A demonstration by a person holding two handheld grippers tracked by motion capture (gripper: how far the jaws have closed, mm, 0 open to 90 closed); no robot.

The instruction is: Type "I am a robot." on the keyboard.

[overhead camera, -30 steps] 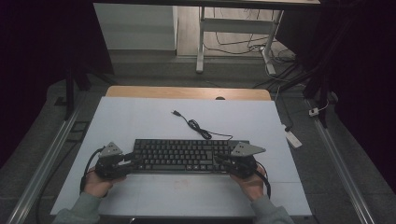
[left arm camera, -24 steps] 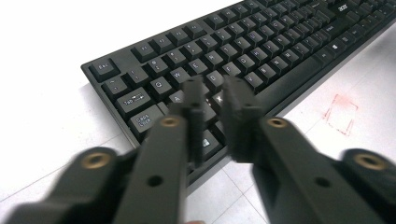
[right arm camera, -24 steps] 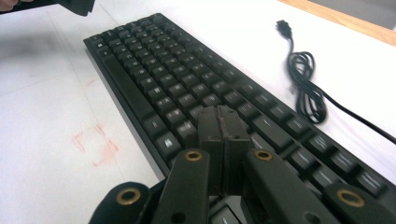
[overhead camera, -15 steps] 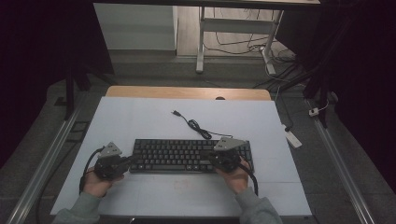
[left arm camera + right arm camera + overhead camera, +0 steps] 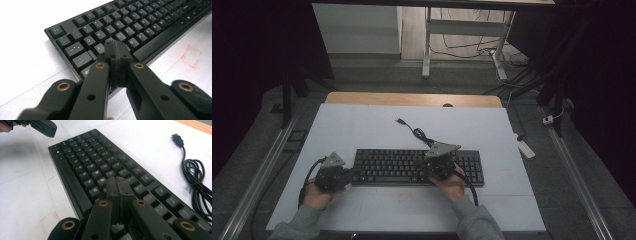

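My right gripper (image 5: 439, 167) has just slid inward over the keyboard (image 5: 402, 167), jaws pressed together like the left gripper's (image 5: 343, 175), ready to tap keys.

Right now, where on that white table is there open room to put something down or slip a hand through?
The far strip of the table, between the keyboard and the wooden edge, lies bare left of the coiled cable. The near strip in front of the keyboard is bare between the forearms. It is crowded where the left gripper and right gripper meet the keyboard.
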